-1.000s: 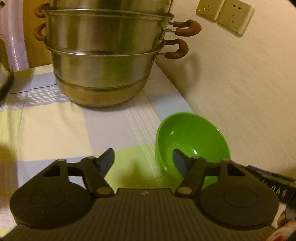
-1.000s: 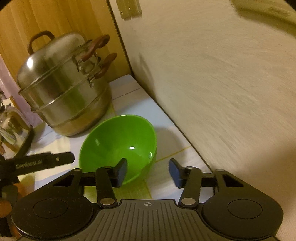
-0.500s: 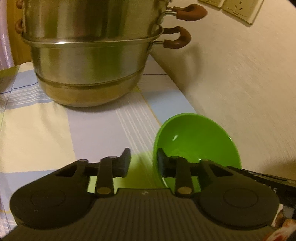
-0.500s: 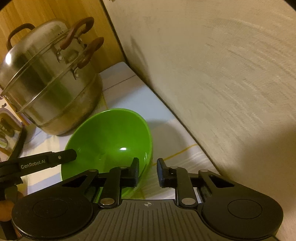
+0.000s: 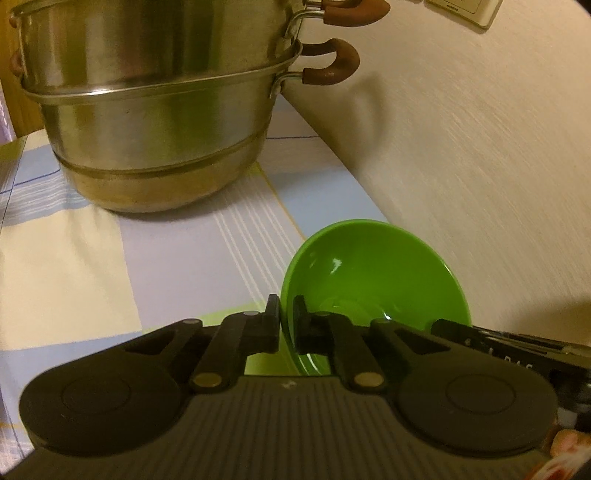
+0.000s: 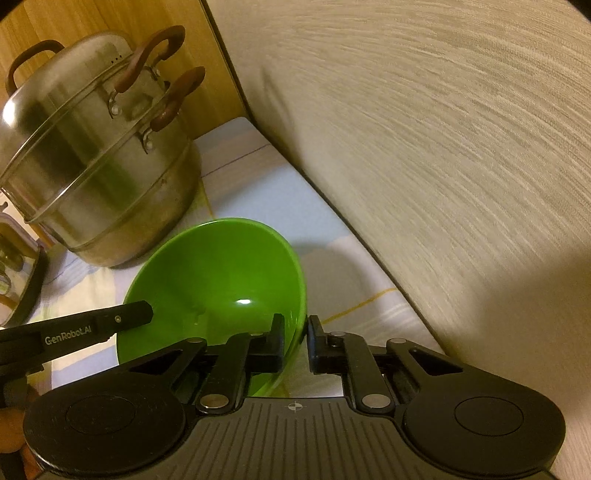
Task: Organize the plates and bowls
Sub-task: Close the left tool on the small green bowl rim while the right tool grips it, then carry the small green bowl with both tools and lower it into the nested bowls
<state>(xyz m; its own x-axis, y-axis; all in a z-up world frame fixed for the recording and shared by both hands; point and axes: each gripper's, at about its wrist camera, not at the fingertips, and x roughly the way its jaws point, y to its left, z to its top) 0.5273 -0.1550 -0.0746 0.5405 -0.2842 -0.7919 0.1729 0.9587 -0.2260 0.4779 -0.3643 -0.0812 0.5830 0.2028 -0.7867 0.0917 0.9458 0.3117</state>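
Observation:
A green bowl (image 5: 369, 266) stands on the checked tablecloth (image 5: 177, 258) close to the wall, empty inside. My left gripper (image 5: 286, 306) has its jaws closing tight on the bowl's left rim, one finger outside and one inside. My right gripper (image 6: 295, 325) has its jaws closing on the bowl's (image 6: 221, 273) right rim in the same way, with the pads against the green wall. In the right wrist view the left gripper's body (image 6: 92, 328) reaches in from the left. The bowl's underside is hidden.
A tall steel steamer pot (image 5: 155, 122) with brown handles stands behind the bowl. The textured wall (image 5: 461, 129) runs close along the bowl's right side and carries a socket (image 5: 465, 11). A glass container (image 6: 14, 273) sits at the far left.
Both grippers moved forward and down to the bowl, and their fingers came together from wide apart onto opposite sides of its rim. The bowl stayed in place.

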